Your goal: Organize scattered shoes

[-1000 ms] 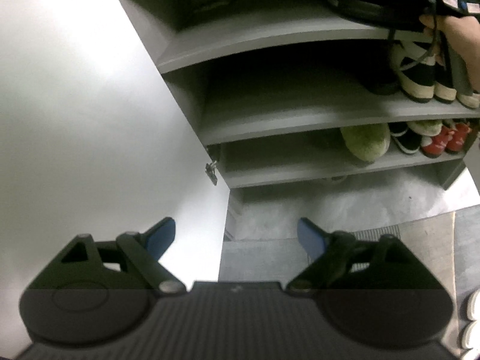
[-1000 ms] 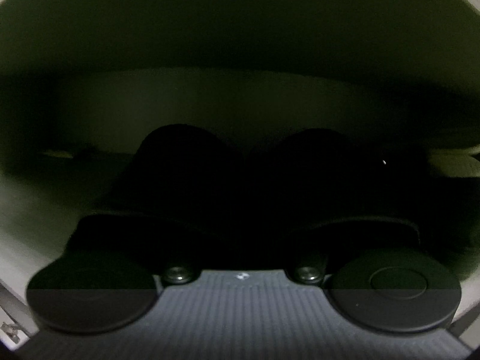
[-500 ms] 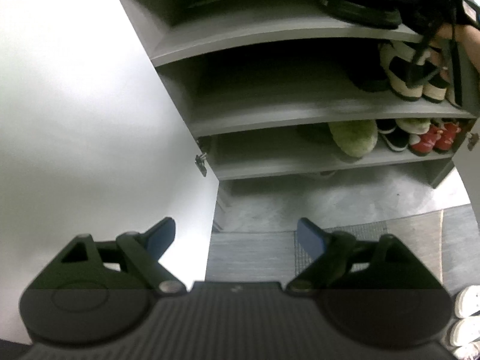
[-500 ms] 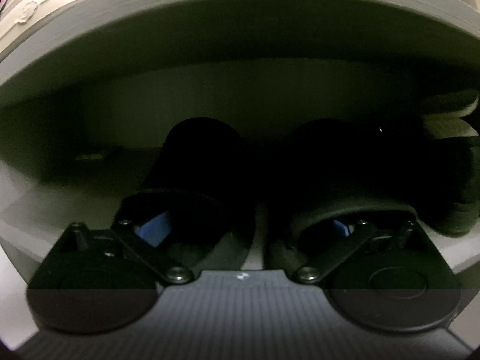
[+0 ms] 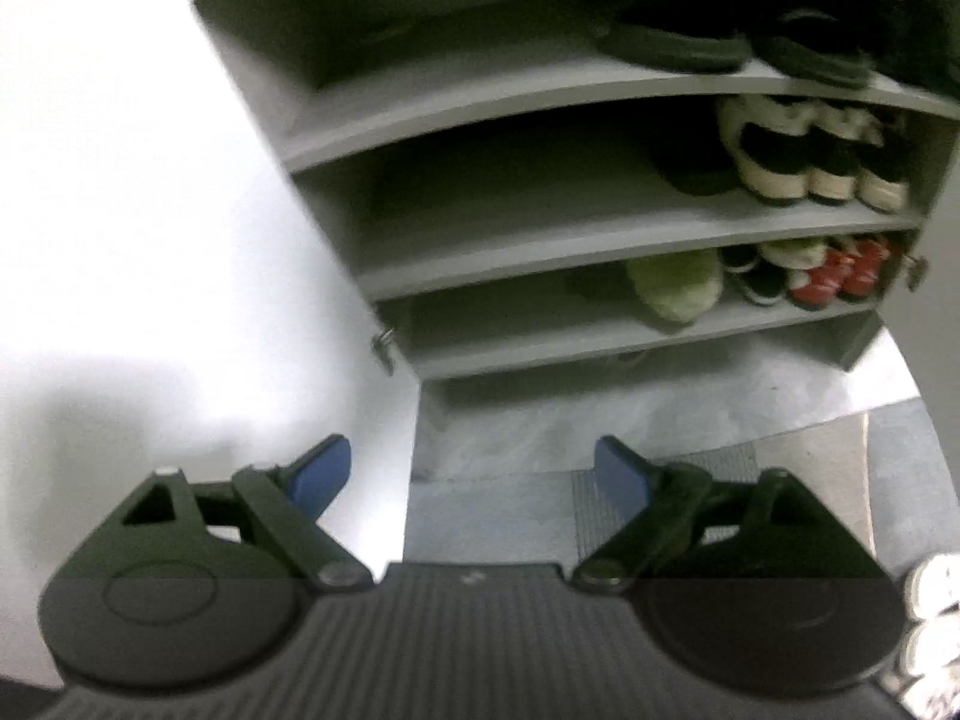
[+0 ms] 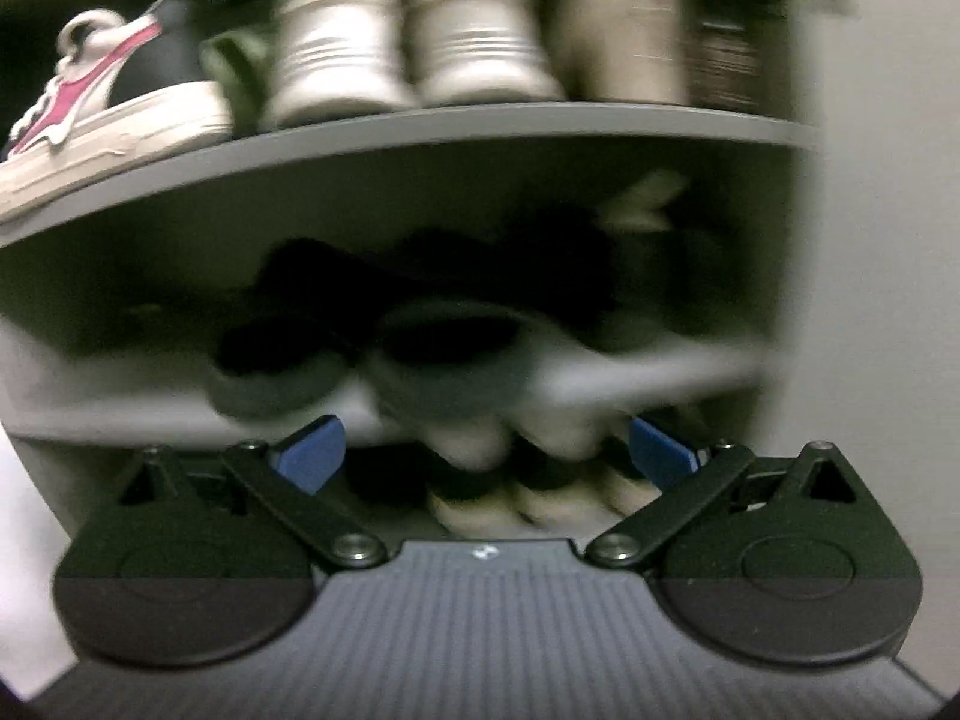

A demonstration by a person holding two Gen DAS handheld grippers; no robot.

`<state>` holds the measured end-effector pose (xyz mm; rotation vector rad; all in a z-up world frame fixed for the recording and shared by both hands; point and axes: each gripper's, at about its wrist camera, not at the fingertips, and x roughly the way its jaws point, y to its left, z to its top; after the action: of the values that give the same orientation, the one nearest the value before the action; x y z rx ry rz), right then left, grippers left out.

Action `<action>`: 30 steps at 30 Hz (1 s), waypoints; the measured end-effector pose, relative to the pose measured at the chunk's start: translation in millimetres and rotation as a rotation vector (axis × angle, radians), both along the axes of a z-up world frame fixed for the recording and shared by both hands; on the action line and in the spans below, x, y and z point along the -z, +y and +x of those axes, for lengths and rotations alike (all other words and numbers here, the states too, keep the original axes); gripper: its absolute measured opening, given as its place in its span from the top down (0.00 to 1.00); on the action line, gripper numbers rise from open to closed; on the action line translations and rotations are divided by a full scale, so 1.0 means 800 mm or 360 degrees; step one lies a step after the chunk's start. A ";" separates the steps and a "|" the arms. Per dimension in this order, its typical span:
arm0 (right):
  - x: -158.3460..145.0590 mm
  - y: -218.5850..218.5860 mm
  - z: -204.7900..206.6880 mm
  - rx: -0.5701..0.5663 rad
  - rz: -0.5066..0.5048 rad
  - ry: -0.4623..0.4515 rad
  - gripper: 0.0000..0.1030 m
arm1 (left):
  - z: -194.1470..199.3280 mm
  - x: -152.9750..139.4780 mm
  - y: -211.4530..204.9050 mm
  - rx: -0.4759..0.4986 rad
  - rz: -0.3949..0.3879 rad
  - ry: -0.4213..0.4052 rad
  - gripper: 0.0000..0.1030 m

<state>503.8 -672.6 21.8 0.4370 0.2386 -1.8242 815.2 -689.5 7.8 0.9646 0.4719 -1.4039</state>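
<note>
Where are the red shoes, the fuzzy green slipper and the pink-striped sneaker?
red shoes (image 5: pixel 840 276): left wrist view, on the toes.
fuzzy green slipper (image 5: pixel 675 294): left wrist view, on its fluffy top.
pink-striped sneaker (image 6: pixel 114 96): right wrist view, on its side panel.

matt grey shelves (image 5: pixel 540 222), fluffy slipper (image 5: pixel 672 294)

shelves (image 5: pixel 540 90): plain grey
door (image 5: pixel 120 180): white
slippers (image 5: pixel 666 42): black
sneakers (image 5: pixel 804 150): black uppers, cream soles
fuzzy slipper (image 5: pixel 672 294): pale green
small shoes (image 5: pixel 834 276): red with white
floor (image 5: pixel 600 414): mottled grey
mat (image 5: pixel 708 462): grey, fine ribbing
left tool (image 5: pixel 474 474): black arms, blue pads
right tool (image 6: pixel 480 453): black arms, blue pads
high-top (image 6: pixel 102 102): black, pink stripe, white sole
trainers (image 6: pixel 408 36): off-white, ridged heels
</note>
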 end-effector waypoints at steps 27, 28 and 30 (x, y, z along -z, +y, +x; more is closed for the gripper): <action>0.143 0.773 -0.227 0.1609 0.0769 -0.0816 0.00 | -0.391 0.041 0.416 0.1095 0.0147 -0.0015 0.11; 0.168 0.792 -0.242 0.1650 0.0781 -0.0900 0.00 | -0.403 0.050 0.432 0.1137 0.0140 -0.0024 0.11; 0.217 0.826 -0.271 0.1719 0.0800 -0.1049 0.00 | -0.432 0.077 0.465 0.1226 0.0145 -0.0042 0.11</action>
<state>286.7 -11.7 -151.7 1.7365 -0.0326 -2.4917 469.6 -317.8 -53.6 1.3118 0.1344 -2.0610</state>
